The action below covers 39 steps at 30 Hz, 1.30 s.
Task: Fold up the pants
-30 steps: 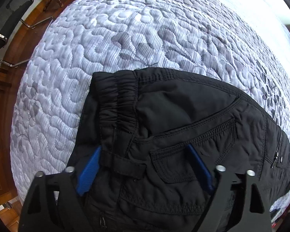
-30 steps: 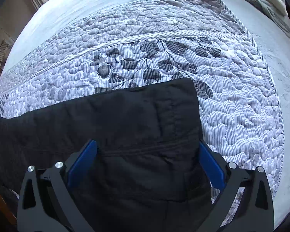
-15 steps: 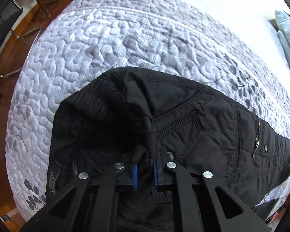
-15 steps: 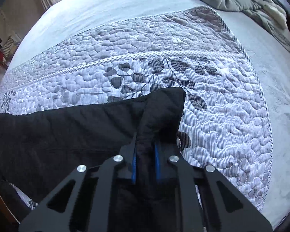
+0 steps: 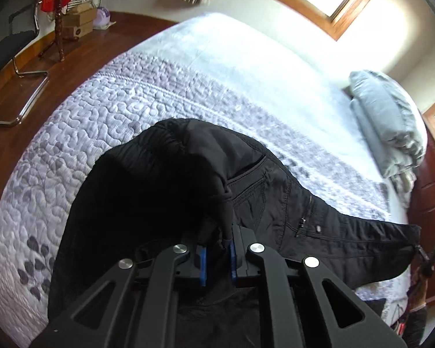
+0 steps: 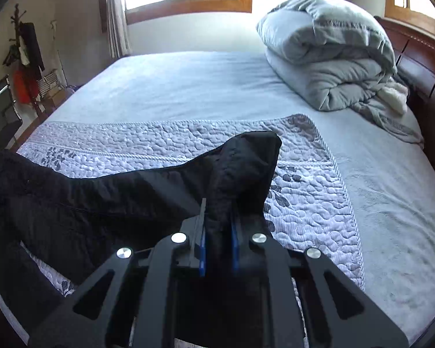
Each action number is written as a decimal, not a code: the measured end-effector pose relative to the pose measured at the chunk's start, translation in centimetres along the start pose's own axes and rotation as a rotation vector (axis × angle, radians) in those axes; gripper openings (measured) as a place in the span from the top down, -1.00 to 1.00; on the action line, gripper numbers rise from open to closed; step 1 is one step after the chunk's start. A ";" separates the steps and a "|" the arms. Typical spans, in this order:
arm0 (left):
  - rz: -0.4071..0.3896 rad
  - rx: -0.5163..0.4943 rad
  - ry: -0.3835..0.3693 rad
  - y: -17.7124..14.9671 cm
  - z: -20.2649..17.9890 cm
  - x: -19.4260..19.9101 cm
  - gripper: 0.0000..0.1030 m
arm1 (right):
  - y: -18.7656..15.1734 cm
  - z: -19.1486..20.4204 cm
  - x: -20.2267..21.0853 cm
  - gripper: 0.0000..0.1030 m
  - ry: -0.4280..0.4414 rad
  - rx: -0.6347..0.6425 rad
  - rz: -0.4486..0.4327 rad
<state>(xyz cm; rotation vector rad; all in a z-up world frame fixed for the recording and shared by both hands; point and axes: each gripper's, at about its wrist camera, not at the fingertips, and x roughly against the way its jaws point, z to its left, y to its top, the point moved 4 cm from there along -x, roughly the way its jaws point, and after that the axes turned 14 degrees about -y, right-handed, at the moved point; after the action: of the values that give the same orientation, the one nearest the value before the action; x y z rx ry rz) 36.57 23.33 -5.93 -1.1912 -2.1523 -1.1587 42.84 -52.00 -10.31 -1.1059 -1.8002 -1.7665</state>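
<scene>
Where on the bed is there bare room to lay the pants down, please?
The plain sheet between the quilt and window wall is bare. The headboard corner is crowded by the duvet.

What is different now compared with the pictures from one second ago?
Both grippers closed on the black pants and lifted them: the left gripper pinches the waist end, the right gripper the leg end. The quilted bedspread and folded grey duvet stayed in place.
</scene>
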 end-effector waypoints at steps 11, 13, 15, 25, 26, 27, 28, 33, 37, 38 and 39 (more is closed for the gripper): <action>-0.102 0.002 -0.111 -11.6 1.4 11.2 0.70 | -10.6 -3.6 10.6 0.78 -0.009 -0.129 -0.137; -0.113 0.020 -0.110 -13.7 2.5 12.1 0.67 | -12.8 -3.8 11.6 0.78 -0.013 -0.137 -0.121; -0.119 0.051 -0.097 -16.0 4.0 12.7 0.67 | -15.0 -4.2 12.4 0.77 -0.019 -0.156 -0.102; -0.151 0.190 -0.052 -23.4 9.1 13.6 0.56 | -24.8 -4.3 14.6 0.58 -0.019 -0.221 0.007; -0.151 0.195 -0.043 -23.8 9.2 13.7 0.49 | -25.6 -4.2 14.5 0.47 -0.017 -0.222 0.025; -0.150 0.204 -0.031 -24.3 9.4 13.8 0.26 | -26.4 -4.0 14.3 0.41 -0.017 -0.220 0.043; -0.142 0.219 -0.007 -25.0 9.6 13.9 -0.06 | -27.0 -3.8 14.1 0.31 -0.017 -0.211 0.060; -0.139 0.280 -0.005 -27.1 8.5 14.8 -0.65 | -30.4 -3.2 14.3 -0.01 -0.043 -0.186 0.134; -0.190 0.335 -0.159 -27.6 5.8 15.8 -0.90 | -32.2 -5.0 15.8 -0.26 -0.068 -0.255 0.154; -0.198 0.342 -0.188 -27.4 5.3 15.6 -0.93 | -32.5 -5.6 16.3 -0.27 -0.072 -0.285 0.154; -0.203 0.348 -0.192 -27.1 5.1 15.3 -0.93 | -32.9 -6.1 16.8 -0.28 -0.071 -0.314 0.153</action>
<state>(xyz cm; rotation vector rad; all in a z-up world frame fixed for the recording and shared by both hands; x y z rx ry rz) 5.68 27.24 -10.95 -0.9788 -2.5383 -0.7218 6.37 -50.05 -18.53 -1.4016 -1.4624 -1.9818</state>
